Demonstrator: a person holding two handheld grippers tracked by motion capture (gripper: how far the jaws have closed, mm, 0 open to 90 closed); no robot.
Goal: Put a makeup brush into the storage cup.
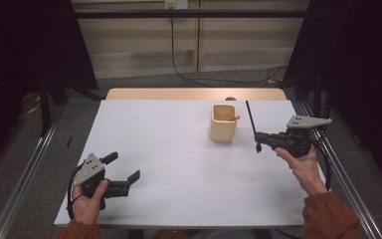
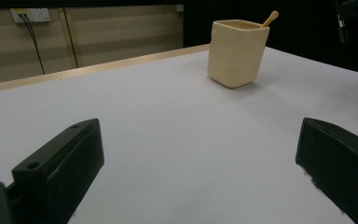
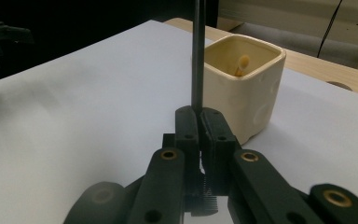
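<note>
High view, left to right. Left tongs [image 1: 124, 169] sit low near the desk's [image 1: 169, 164] front left corner, held in a hand [image 1: 87, 196] with the forearm coming in from the bottom edge; jaws spread wide, nothing between them, pointing right toward the middle. Left gripper view confirms: two black jaws far apart over bare white surface.

Wide open room across the centre and the left half of the desk; the far edge shows a wooden strip.

One cream square cup [image 1: 224, 122] stands upright right of centre, toward the far edge. One pale wooden stick [image 1: 235, 118] leans inside it, tip above the rim.

Right tongs [image 1: 257, 140] are held above the desk near its right edge, just right of the cup and apart from it, wrist level, hand [image 1: 303, 167] under the body. Jaws closed tight on one thin black rod [image 1: 250, 115]; it rises from the jaws and slants away. Its exact kind is hard to tell, possibly a pen or a stick.

Counted: two tongs, one cup, one wooden stick, one rod.
</note>
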